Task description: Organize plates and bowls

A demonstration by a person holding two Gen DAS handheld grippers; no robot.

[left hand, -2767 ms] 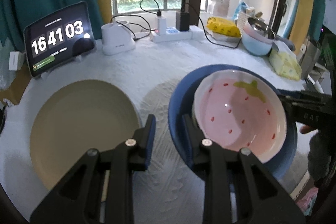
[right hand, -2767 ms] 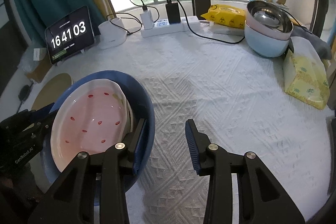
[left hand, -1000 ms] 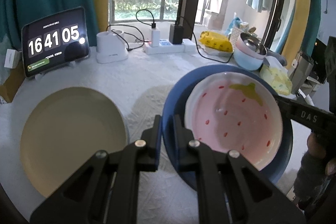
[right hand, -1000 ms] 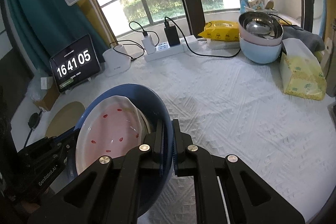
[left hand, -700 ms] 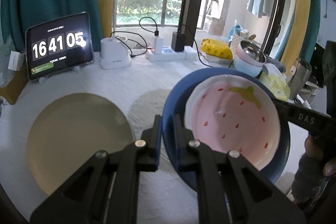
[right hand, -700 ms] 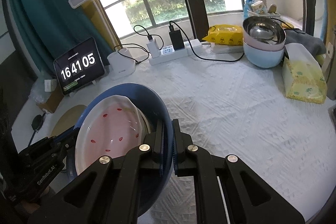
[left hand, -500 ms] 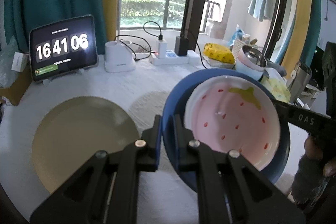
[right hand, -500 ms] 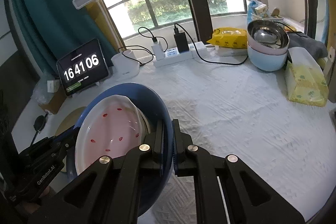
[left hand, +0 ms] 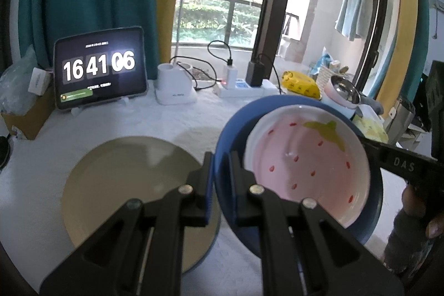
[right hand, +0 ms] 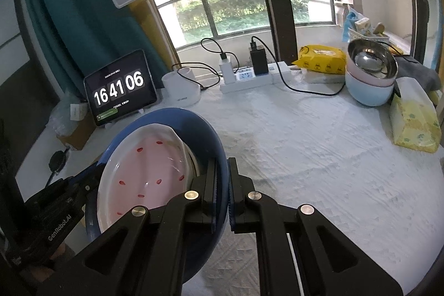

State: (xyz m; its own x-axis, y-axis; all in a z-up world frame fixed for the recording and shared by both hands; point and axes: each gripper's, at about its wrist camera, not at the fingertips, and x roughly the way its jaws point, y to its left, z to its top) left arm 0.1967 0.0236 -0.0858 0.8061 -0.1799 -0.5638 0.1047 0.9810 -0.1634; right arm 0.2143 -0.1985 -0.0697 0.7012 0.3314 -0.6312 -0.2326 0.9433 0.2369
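A blue plate (left hand: 236, 126) hangs above the table with a pink strawberry bowl (left hand: 308, 160) resting in it. My left gripper (left hand: 221, 157) is shut on the plate's left rim. My right gripper (right hand: 221, 165) is shut on the opposite rim of the blue plate (right hand: 194, 124), and the strawberry bowl (right hand: 147, 168) shows to the left of it. A beige plate (left hand: 125, 179) lies flat on the white tablecloth, below and left of the lifted stack. Stacked bowls (right hand: 370, 74), steel on pink on pale blue, stand at the back right.
A tablet clock (left hand: 101, 74), a white lamp base (left hand: 174, 85) and a power strip with cables (right hand: 249, 76) line the back edge. A yellow wipes pack (right hand: 322, 58) and a tissue pack (right hand: 413, 118) sit at the right. White tablecloth (right hand: 305, 143) covers the table.
Both grippers were open beside the plate; they have shut on its rims and lifted it with the bowl. The table and beige plate now sit lower in view.
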